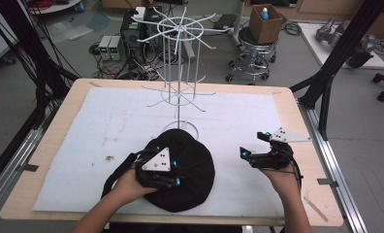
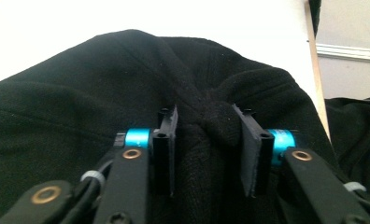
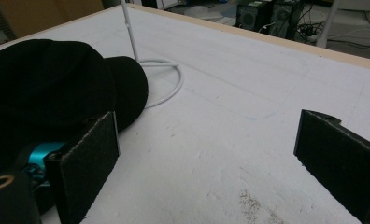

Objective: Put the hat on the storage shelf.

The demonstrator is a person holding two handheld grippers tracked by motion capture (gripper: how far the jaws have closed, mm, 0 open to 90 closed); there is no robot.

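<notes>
a black fabric cap (image 1: 185,170) lies on the white foam sheet (image 1: 107,131) that covers the pale wooden counter (image 1: 296,111), directly in front of the white wire display rack (image 1: 180,63); the cap's far edge overlaps the rack's ring base (image 3: 167,79). its near edge lies close to the near edge of the white foam sheet.

the left gripper (image 1: 173,180) sits on top of the cap, on its near-left part. in the left gripper view its two fingers (image 2: 167,149) are partly closed, with a raised fold of cap fabric gathered between them; both pads press the fold's sides.

the right gripper (image 1: 254,145) hovers to the right of the cap, apart from it, above bare foam sheet. in the right gripper view its fingers (image 3: 87,168) stand wide apart with nothing between them.

to the left of the cap the sheet is open as far as the counter's left edge, marked by a small dark stain (image 1: 109,158). to the right of the rack the sheet is open out to the counter's right edge. behind the rack, past the counter's far edge, a round stool (image 1: 253,53) carries a brown cardboard box (image 1: 266,22).
</notes>
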